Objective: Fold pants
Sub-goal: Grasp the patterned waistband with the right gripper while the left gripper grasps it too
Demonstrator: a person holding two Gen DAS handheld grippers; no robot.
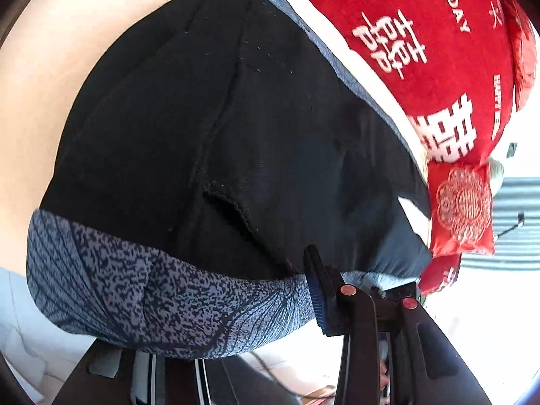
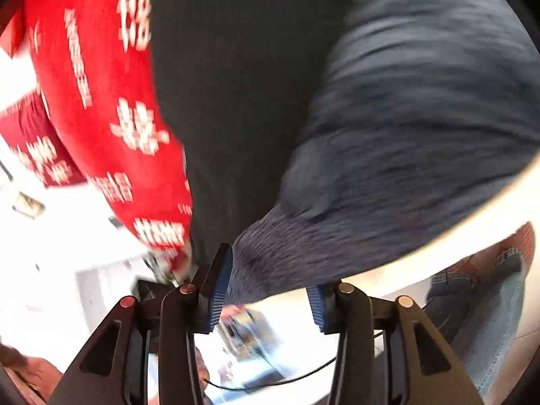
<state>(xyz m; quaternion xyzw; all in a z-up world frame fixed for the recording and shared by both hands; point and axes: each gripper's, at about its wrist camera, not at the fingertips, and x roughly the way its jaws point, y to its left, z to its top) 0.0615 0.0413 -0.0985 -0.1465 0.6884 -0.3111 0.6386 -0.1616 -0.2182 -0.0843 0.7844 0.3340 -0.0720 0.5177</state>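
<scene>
The pants (image 1: 219, 141) are black with a blue-grey speckled outer fabric (image 1: 162, 290). They lie spread on a pale surface (image 1: 60, 50) and fill the left wrist view. My left gripper (image 1: 341, 283) is shut on the pants' near edge at the lower right, fabric bunched between its blue pads (image 1: 319, 298). In the blurred right wrist view the pants (image 2: 388, 128) hang close above my right gripper (image 2: 266, 290). Its jaws stand apart, with the blue-grey edge between the pads (image 2: 219, 283). I cannot tell if they touch the cloth.
A red blanket with white characters (image 1: 422, 44) lies along the pants' far side, with small red cushions (image 1: 462, 206) beside it. It also shows in the right wrist view (image 2: 101, 101). Jeans (image 2: 489, 303) lie on the floor at lower right.
</scene>
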